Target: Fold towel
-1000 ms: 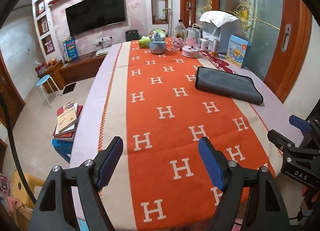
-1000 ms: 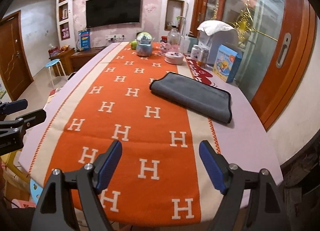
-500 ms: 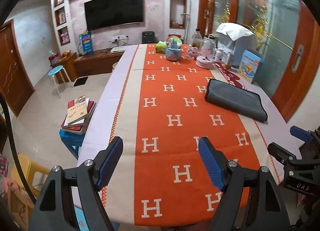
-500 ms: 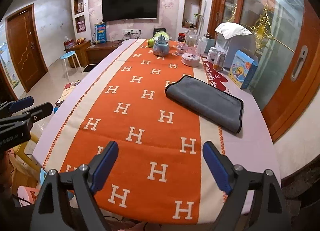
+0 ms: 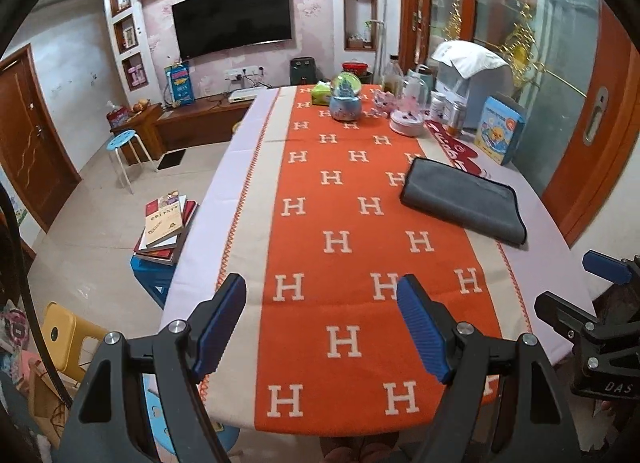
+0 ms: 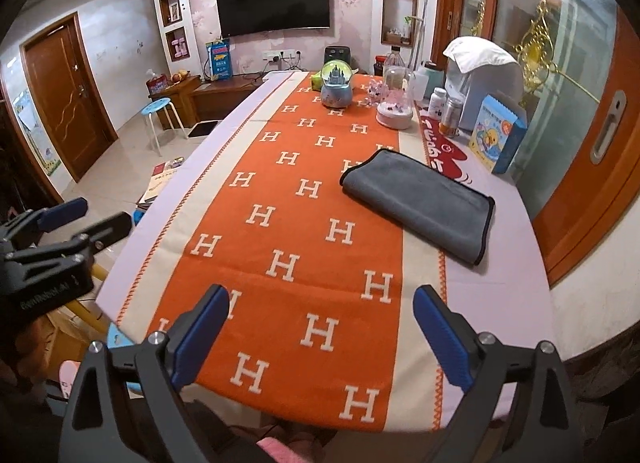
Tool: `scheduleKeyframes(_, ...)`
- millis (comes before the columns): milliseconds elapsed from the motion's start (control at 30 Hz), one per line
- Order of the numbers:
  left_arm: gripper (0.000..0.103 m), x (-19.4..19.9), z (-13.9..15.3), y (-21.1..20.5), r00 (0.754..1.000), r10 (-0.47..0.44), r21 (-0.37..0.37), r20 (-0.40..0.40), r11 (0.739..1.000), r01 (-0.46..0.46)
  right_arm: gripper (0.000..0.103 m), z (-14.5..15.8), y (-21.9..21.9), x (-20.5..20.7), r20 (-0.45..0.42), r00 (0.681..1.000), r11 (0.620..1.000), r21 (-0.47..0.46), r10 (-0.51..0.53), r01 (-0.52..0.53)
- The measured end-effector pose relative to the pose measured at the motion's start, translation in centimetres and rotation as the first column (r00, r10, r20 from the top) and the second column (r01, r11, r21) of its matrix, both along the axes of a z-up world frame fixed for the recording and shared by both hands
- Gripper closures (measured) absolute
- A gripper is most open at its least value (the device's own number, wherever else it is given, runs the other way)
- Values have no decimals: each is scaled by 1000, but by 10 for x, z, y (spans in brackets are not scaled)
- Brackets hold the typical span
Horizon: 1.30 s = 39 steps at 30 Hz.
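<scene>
A grey towel (image 5: 464, 199) with a dark hem lies folded into a flat rectangle on the right side of the table, half on the orange runner; it also shows in the right wrist view (image 6: 420, 203). My left gripper (image 5: 320, 323) is open and empty, held above the table's near end. My right gripper (image 6: 320, 335) is open and empty, also over the near end, well short of the towel. Each gripper shows at the edge of the other's view: the right one (image 5: 592, 303), the left one (image 6: 76, 223).
The long table (image 5: 248, 167) carries an orange runner with white H marks. At its far end stand a snow globe (image 5: 346, 97), a glass dome (image 6: 396, 103), jars and a blue box (image 5: 500, 131). Books (image 5: 164, 227) lie on a stool left of the table.
Both grippers have drawn back and risen from the table, so more of the near edge and the floor shows. The towel has not moved. Both stay open.
</scene>
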<state>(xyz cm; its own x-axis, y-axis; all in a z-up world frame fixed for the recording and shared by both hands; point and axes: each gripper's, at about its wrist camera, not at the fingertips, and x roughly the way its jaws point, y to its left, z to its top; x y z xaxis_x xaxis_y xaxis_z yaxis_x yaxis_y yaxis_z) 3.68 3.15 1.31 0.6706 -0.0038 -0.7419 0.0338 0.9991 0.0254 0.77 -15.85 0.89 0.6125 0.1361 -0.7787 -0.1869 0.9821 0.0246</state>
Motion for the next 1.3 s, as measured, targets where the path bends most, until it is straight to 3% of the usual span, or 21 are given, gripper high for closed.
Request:
scheduleKeyframes(233, 26, -4, -6, -18, 997, 1, 20, -78, 1000, 0, 7, 1, -2, -20, -50, 999, 1000, 25, -6, 7)
scheduleKeyframes(300, 21, -8, -8, -20, 996, -2, 15, -85, 1000, 3, 2, -2, -5, -25, -78, 996, 998, 57, -30, 35)
scheduleKeyframes(600, 1, -13, 4, -23, 1000, 3, 18, -13, 1000, -3, 0, -9, -11, -25, -105, 983, 988, 14, -149, 151)
scheduleKeyframes(767, 1, -12, 10, -28, 1000, 1, 44, 19, 999, -2, 0, -10, -19, -20, -104, 972, 977, 5, -209, 211)
scheduleKeyframes(1300, 1, 0, 8, -24, 999, 43, 49, 30, 998, -44, 0, -8, -16, -10, -88, 974, 978, 3, -208, 209)
